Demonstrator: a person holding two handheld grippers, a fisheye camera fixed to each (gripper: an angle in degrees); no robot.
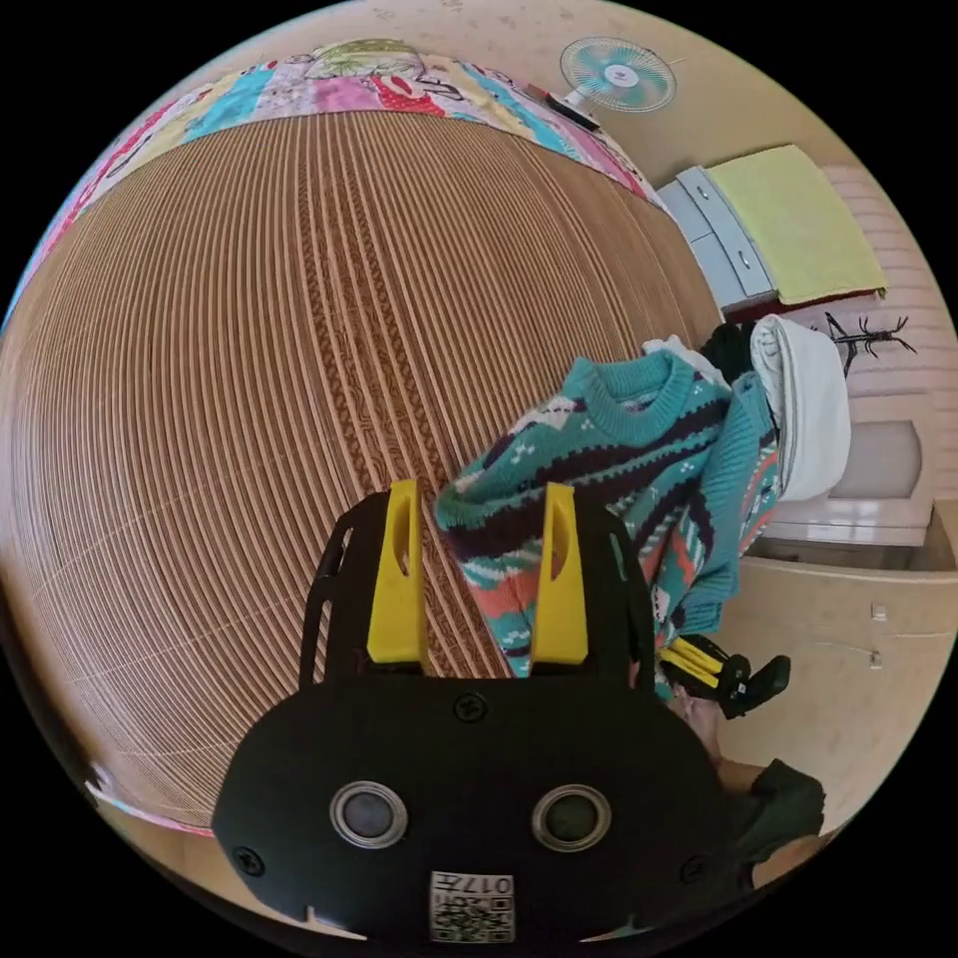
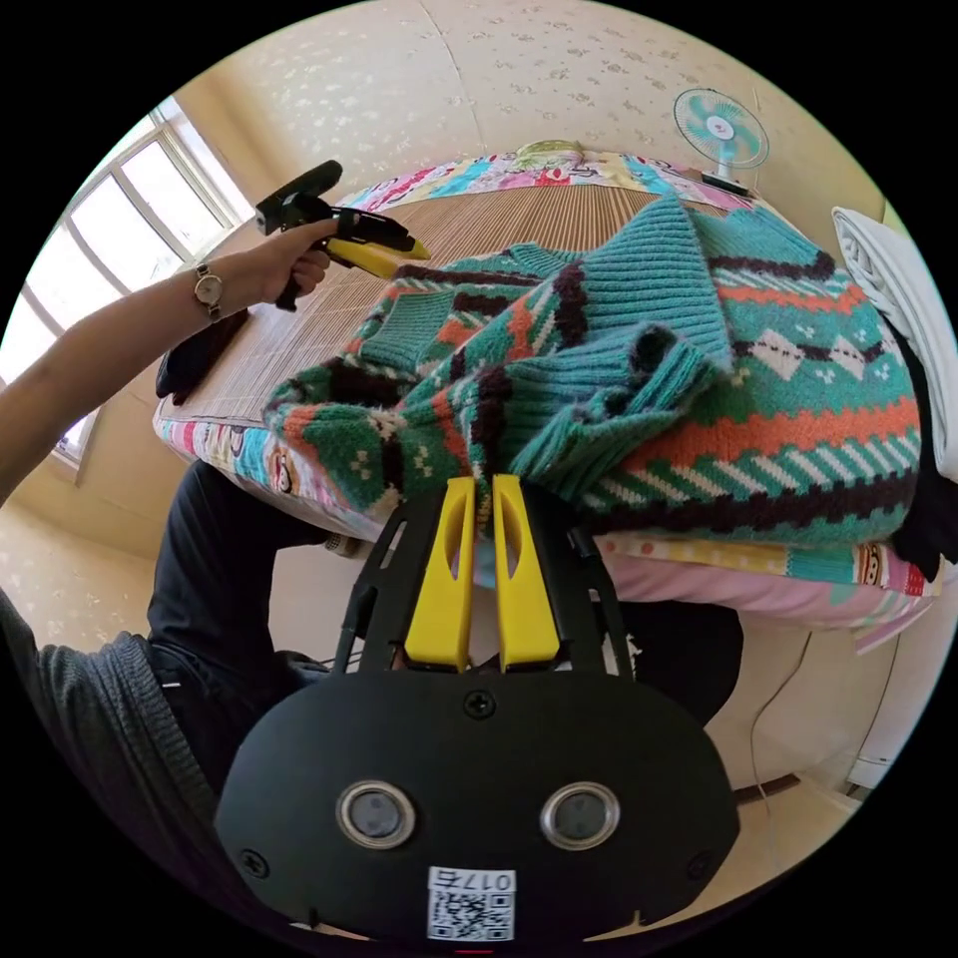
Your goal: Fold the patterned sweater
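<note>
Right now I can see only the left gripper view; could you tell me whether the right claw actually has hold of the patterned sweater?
Observer: Yes, the right claw is shut on a bunched edge of the patterned sweater.
Operator: Thank you. Is my left claw touching the sweater?
Observer: No, the left claw is held above the woven mat, apart from the sweater.
Operator: Is anything else on the mat?
Observer: A dark cloth lies at its corner nearest the window.

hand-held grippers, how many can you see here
2. The left hand-held gripper hovers open above the bamboo mat; the right hand-held gripper is closed at the patterned sweater's edge by the bed's near side.
</note>
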